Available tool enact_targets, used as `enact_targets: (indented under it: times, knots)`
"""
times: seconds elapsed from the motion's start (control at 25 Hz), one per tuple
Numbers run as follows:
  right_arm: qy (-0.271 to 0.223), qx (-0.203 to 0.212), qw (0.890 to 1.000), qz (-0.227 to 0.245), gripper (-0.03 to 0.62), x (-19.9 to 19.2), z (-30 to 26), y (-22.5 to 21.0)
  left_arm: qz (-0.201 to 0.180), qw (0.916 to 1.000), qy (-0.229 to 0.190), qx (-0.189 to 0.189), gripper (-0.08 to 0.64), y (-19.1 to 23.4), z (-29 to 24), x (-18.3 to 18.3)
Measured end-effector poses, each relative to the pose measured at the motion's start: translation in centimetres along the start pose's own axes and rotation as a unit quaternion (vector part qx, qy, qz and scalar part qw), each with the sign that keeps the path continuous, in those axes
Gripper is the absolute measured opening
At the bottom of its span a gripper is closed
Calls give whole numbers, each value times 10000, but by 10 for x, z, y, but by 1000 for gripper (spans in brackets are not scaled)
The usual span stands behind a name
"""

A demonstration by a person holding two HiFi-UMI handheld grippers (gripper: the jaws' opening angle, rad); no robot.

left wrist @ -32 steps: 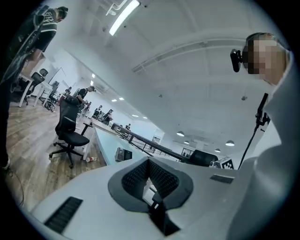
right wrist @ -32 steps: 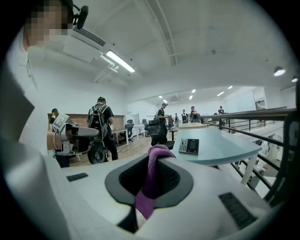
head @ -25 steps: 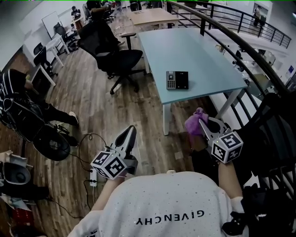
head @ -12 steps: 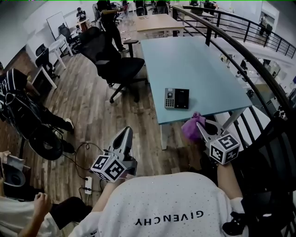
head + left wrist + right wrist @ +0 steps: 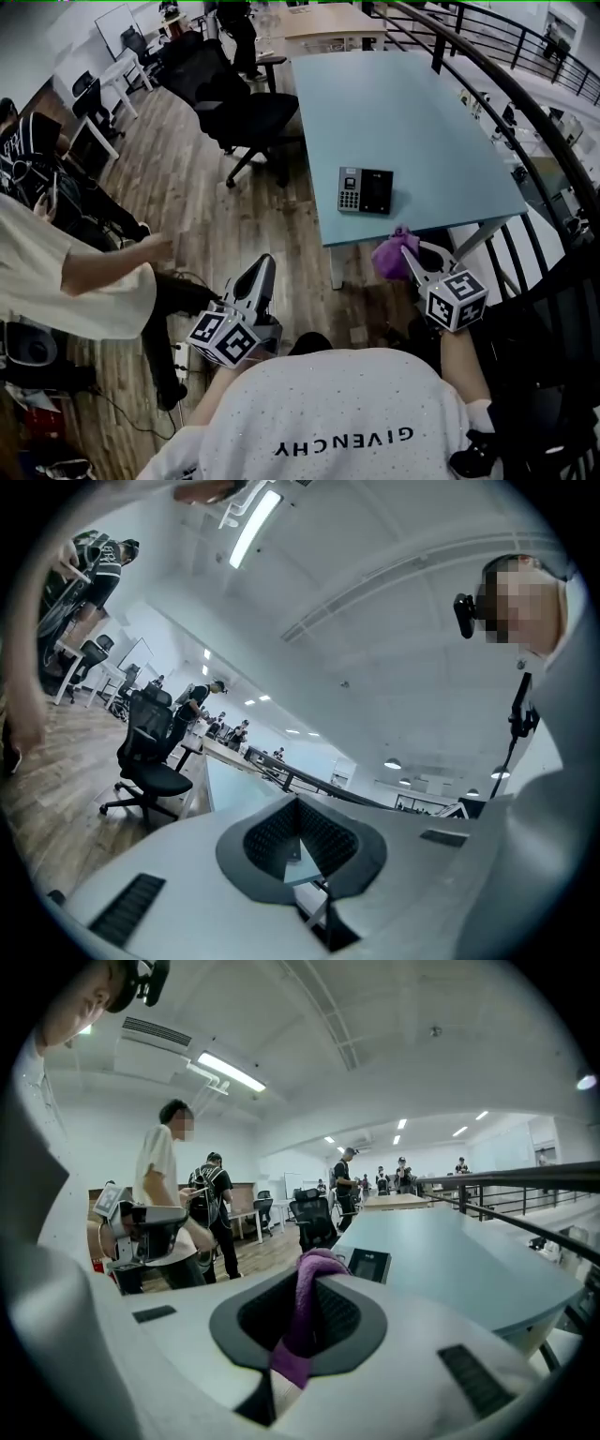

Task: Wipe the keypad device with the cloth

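Keypad device point(image 5: 366, 190) sits mid-frame; we should bring the right gripper point(image 5: 407, 249), clamped on the cloth point(image 5: 391, 257), flat onto it. Left gripper point(image 5: 263, 266) jaws are together, empty.

Plenty of open table point(image 5: 422, 112) all round the keypad device point(image 5: 366, 190), and the near edge is the easy way in. A black railing point(image 5: 525, 103) hems the right side, an office chair point(image 5: 248, 117) crowds the left, and a person's arm point(image 5: 112, 265) pokes out near the left tongs point(image 5: 265, 262).
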State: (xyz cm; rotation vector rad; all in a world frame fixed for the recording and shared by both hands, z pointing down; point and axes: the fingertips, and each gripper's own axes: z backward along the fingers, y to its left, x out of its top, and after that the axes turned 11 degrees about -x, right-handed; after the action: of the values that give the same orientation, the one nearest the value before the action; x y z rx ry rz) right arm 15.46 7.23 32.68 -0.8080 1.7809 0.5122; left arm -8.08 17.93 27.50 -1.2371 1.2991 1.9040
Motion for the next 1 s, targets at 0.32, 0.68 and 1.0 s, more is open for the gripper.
enact_targets:
  times: [0.32, 0.68, 1.0]
  knots:
    - [306, -81, 9991, -284, 25, -20, -17, -15, 155, 9993, 299, -135, 0, 20, -38, -14]
    - [330, -417, 9969, -572, 25, -9, -62, -38, 334, 9951, 658, -663, 0, 61, -113, -17]
    - [338, -284, 9952, -871, 25, 24, -130, -36, 323, 9814, 1606, -1003, 0, 115, -179, -36]
